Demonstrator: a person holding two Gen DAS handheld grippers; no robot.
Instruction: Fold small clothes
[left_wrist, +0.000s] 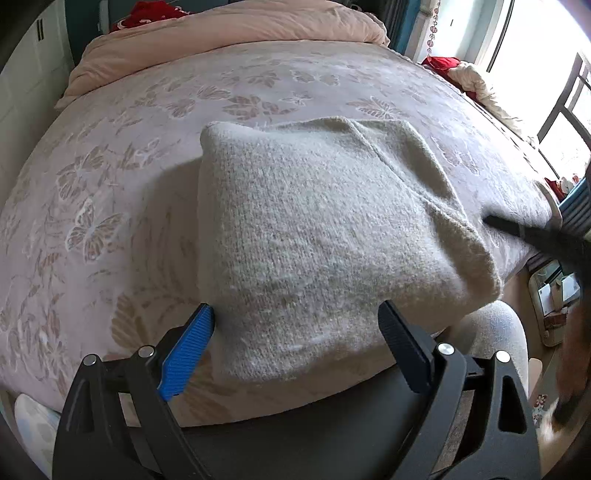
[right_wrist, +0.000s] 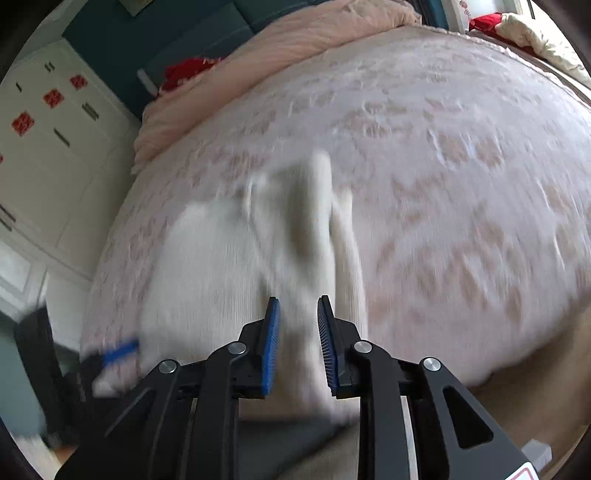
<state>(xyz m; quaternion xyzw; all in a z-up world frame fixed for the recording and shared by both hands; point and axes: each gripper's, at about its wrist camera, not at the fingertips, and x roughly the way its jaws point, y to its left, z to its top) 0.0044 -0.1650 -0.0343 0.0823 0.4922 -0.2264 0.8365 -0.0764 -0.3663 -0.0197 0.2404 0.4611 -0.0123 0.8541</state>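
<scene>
A folded beige knitted garment lies on the bed near its front edge. My left gripper is wide open just in front of the garment's near edge, holding nothing. In the right wrist view the picture is blurred by motion; the garment shows as a pale shape ahead. My right gripper hovers above its near right part with the jaws partly open and nothing between them. The left gripper's blue pad shows at the lower left of that view. The right gripper's dark fingers show at the right of the left wrist view.
The bed has a pink butterfly-patterned sheet. A rolled pink duvet lies along the far side. Red cloth sits behind it. A white wardrobe stands to the left. A window is at the right.
</scene>
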